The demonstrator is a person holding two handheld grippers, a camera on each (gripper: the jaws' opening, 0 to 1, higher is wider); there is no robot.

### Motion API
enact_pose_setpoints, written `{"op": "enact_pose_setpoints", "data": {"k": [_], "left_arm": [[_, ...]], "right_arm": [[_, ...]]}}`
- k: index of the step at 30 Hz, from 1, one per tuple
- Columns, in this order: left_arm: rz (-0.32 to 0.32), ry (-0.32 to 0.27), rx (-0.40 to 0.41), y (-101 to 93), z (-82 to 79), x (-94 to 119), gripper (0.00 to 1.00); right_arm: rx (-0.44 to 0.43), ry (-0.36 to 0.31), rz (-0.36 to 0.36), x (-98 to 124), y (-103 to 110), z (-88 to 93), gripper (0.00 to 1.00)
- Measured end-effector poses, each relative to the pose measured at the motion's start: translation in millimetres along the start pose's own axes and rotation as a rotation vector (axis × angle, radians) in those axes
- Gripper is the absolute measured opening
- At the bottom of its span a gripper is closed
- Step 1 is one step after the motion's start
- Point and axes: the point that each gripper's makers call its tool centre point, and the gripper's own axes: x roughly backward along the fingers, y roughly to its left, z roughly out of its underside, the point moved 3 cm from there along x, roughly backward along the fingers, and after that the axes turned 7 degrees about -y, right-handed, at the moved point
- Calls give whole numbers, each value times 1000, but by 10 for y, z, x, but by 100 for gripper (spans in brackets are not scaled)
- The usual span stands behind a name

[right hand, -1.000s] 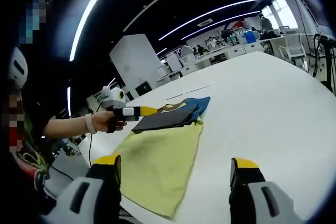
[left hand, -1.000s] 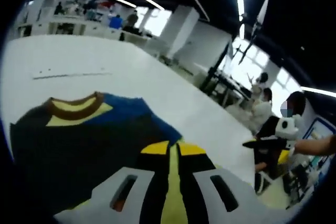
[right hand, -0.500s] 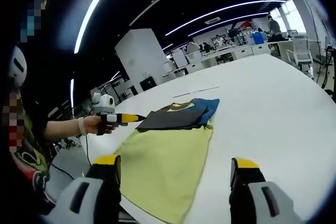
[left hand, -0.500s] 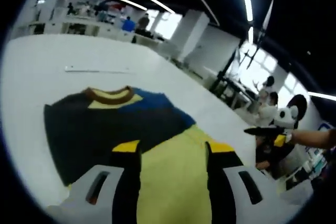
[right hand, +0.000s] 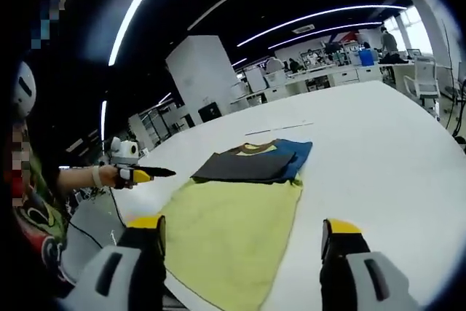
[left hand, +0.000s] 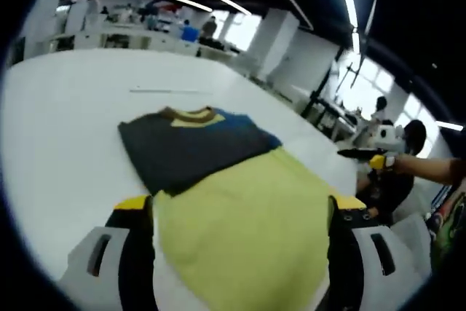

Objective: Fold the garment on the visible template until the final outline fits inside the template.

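A folded dark garment (left hand: 191,149) with a blue side and a brown collar lies on the far end of a yellow-green template (left hand: 247,216) on a white table (left hand: 65,129). My left gripper (left hand: 240,213) is open, its jaws wide apart, hanging over the template's near end and short of the garment. The right gripper view has the same garment (right hand: 251,164) and template (right hand: 233,231) ahead of my open right gripper (right hand: 244,231), with nothing between its jaws. A hand holds the left gripper (right hand: 144,174) off the template's left corner. The right gripper (left hand: 362,154) hangs beyond the table's right edge.
A thin strip (left hand: 166,91) lies on the table beyond the garment, also the strip (right hand: 280,128) in the right gripper view. The white table (right hand: 378,143) stretches wide to the right of the template. Desks, chairs and people fill the room behind.
My left gripper, shut at the garment's edge a second ago, has opened wide and drawn back off the garment. The garment stays folded on the template. The right gripper has held open.
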Motion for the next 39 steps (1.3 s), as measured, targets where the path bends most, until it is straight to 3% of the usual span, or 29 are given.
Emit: {"op": "enact_pose_setpoints", "data": {"k": [4, 13, 16, 21, 26, 31, 35, 37, 39], "left_arm": [[-11, 10, -26, -35, 47, 141, 99], [-20, 36, 2, -26, 175, 315, 99], [-20, 47, 2, -19, 211, 349, 94], [-1, 129, -24, -49, 358, 436, 89], [-11, 158, 0, -19, 449, 541, 80], [4, 218, 3, -52, 583, 629, 70], [5, 250, 21, -49, 691, 694, 57], [9, 257, 23, -60, 723, 703, 57], [55, 327, 24, -125, 857, 759, 54]], "right_arm": [[13, -7, 4, -7, 8, -25, 93], [21, 14, -1, -25, 40, -3, 97], [25, 30, -5, -8, 39, 23, 97], [20, 67, 4, 59, 23, 127, 94], [1, 111, 7, 127, 19, 287, 88], [-4, 203, -3, 202, 56, 494, 76], [1, 240, -5, 240, 84, 599, 66], [-20, 246, -2, 251, 86, 633, 60], [-66, 270, 6, 275, 76, 707, 56]]}}
